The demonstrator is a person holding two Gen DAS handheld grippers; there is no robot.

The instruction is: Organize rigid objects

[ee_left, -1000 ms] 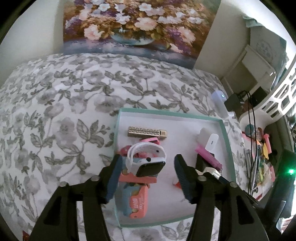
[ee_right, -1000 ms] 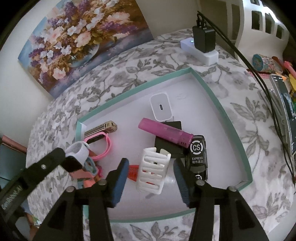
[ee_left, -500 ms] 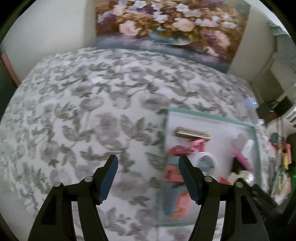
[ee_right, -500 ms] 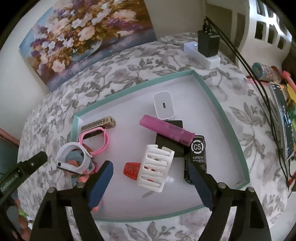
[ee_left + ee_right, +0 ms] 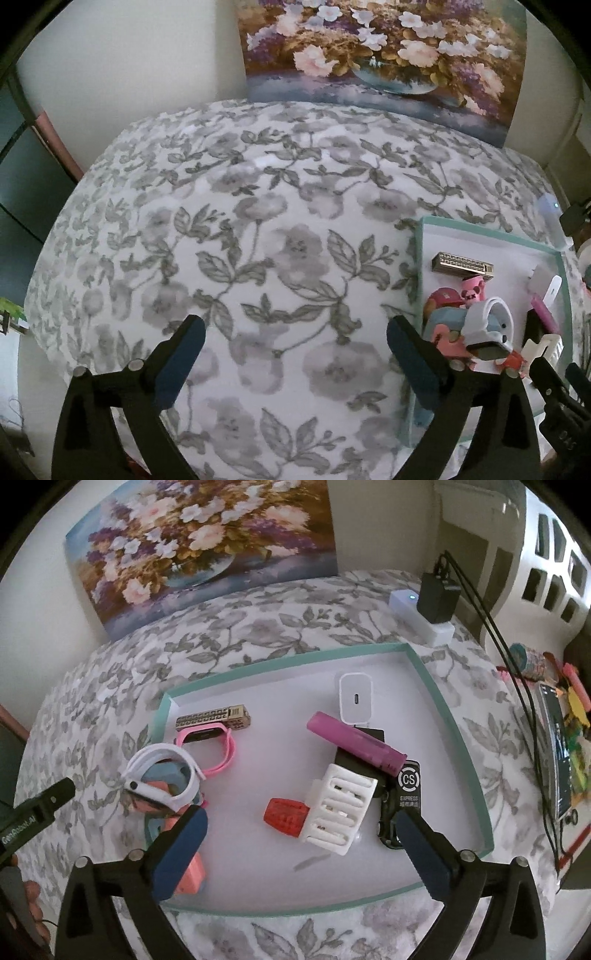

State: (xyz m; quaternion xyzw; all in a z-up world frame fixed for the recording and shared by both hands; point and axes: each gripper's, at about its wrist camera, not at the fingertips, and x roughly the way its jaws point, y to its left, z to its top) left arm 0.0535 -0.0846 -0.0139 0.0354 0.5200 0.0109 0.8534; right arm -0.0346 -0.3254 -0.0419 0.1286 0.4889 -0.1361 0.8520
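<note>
Grippers both pitched steeply down: I had the left gripper (image 5: 295,347) over bare floral tablecloth (image 5: 258,221) just left of the teal-rimmed tray (image 5: 448,716), jaws just spread wide with nothing between them. My right gripper (image 5: 301,834) hung over the tray's near side, jaws likewise just opened and empty, the white slotted holder (image 5: 340,808) and white smartwatch (image 5: 162,779) lying released inside.

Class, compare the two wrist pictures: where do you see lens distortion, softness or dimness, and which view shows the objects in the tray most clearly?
Left wrist view: strong fisheye bulge in the floral cloth, black corners, tray squeezed soft at the right edge. Right wrist view: same curved rim, dim flat light, but the white slotted piece and pink tube read sharply.
</note>
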